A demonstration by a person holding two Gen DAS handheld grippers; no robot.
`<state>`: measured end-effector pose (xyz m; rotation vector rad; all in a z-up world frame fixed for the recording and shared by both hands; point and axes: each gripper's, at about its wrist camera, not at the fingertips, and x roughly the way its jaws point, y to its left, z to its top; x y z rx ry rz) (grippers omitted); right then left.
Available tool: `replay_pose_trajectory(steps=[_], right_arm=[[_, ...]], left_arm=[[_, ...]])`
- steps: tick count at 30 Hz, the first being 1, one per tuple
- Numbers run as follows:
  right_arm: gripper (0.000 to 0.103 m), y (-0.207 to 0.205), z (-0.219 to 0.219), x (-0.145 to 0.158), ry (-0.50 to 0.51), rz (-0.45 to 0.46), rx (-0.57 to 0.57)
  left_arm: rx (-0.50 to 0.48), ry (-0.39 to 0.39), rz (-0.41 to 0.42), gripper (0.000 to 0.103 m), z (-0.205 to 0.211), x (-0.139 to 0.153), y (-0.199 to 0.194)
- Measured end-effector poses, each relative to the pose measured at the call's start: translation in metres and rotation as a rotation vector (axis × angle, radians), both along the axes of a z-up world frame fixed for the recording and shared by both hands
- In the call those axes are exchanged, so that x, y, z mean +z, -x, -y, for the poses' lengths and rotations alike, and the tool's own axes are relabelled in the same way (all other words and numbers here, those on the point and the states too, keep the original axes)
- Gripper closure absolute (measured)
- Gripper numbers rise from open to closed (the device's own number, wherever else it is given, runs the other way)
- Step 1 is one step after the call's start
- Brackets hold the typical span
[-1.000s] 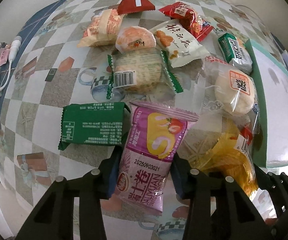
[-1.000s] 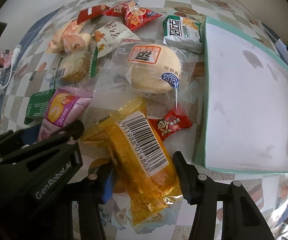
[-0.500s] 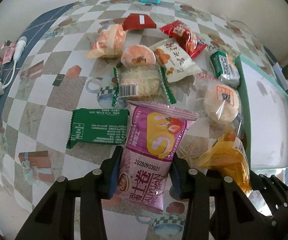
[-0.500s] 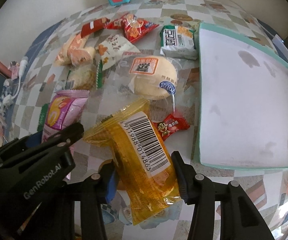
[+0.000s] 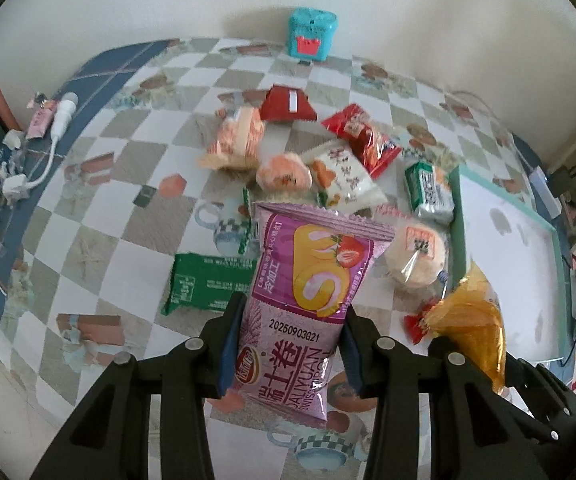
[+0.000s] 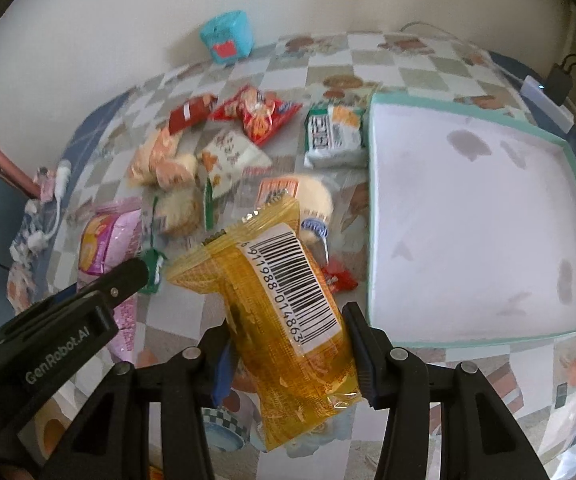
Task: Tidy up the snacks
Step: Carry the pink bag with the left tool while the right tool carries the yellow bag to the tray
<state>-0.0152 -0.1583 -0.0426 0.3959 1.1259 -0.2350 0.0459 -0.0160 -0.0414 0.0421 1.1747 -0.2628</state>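
Left gripper (image 5: 289,344) clamps a pink roll pack (image 5: 307,300), right gripper (image 6: 289,354) a yellow pack (image 6: 276,300), above the table (image 5: 100,200) beside the tray (image 6: 467,220); light, crushable, slick wrappers, best pinched mid-body.

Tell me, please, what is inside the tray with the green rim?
No snacks show inside the tray: only its white floor with some grey marks. The yellow packet in the right claw covers none of it.
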Motion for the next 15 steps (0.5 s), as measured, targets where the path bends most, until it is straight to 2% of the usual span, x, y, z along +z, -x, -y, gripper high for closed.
replay_pose_trajectory(steps=[6,10,15], right_arm=[[0.051,-0.005,0.025,0.026,0.011,0.054,-0.114],[0.051,-0.011,0.052,0.037,0.037,0.040,-0.228],[0.051,-0.012,0.085,0.035,0.041,0.001,-0.354]], left_arm=[[-0.024,-0.003,0.003,0.058,0.025,0.019,-0.010],[-0.048,0.013,0.019,0.058,0.047,0.034,-0.015],[-0.086,0.027,0.043,0.058,0.076,0.047,-0.021]])
